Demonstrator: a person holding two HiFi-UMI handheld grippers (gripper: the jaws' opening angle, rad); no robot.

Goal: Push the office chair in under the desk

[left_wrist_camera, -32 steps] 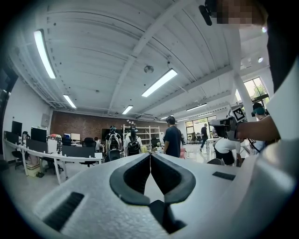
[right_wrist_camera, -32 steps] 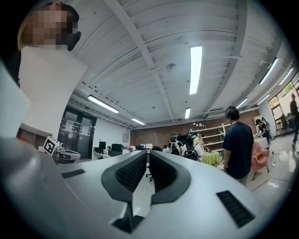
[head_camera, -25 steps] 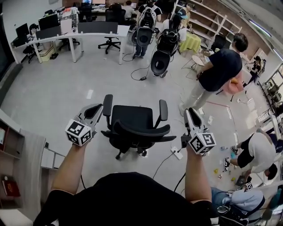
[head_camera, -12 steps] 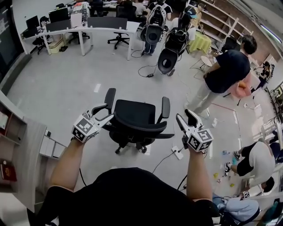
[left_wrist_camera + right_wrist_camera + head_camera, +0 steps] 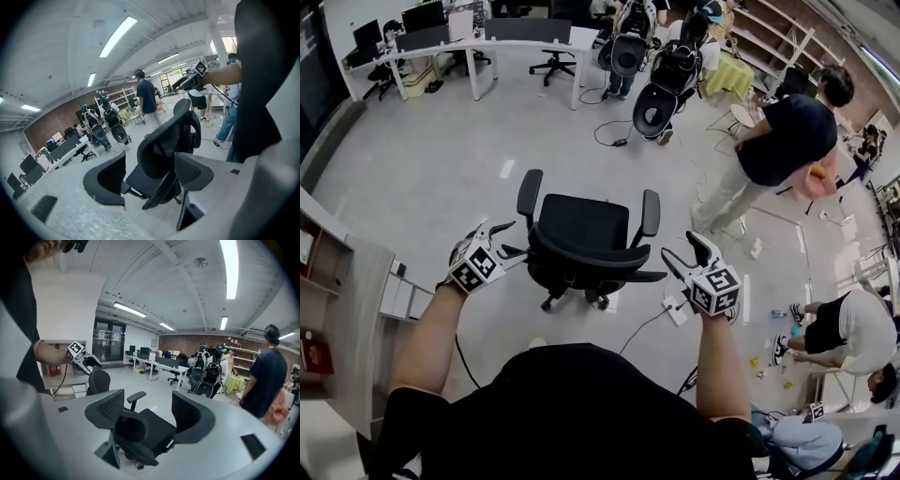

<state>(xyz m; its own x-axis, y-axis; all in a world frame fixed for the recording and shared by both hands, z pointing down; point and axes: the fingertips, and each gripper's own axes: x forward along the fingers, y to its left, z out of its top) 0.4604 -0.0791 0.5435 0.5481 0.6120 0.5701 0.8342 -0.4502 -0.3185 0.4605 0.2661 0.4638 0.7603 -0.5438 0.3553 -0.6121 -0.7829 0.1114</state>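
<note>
**Tools Open at Chair Backrest**

In the head view, the chair [image 5: 586,225] is seen standing on the floor [image 5: 422,178] at the centre of the frame, its backrest [image 5: 595,267] toward the lower edge. Both tools are held wide. The left tool [image 5: 508,241] is positioned just beside the left end of the backrest, and the right tool [image 5: 680,248] just beside the right end. The jaws of each have just been opening. In each gripper view the chair is framed between the jaws, but no pad is pressed on it. The worktop [image 5: 525,44] is located at the upper left of the frame, well apart from the chair. A person [image 5: 778,141] in a dark shirt is seen standing at the upper right. A power strip [image 5: 675,314] is seen on the floor, just right of the chair base.
</note>
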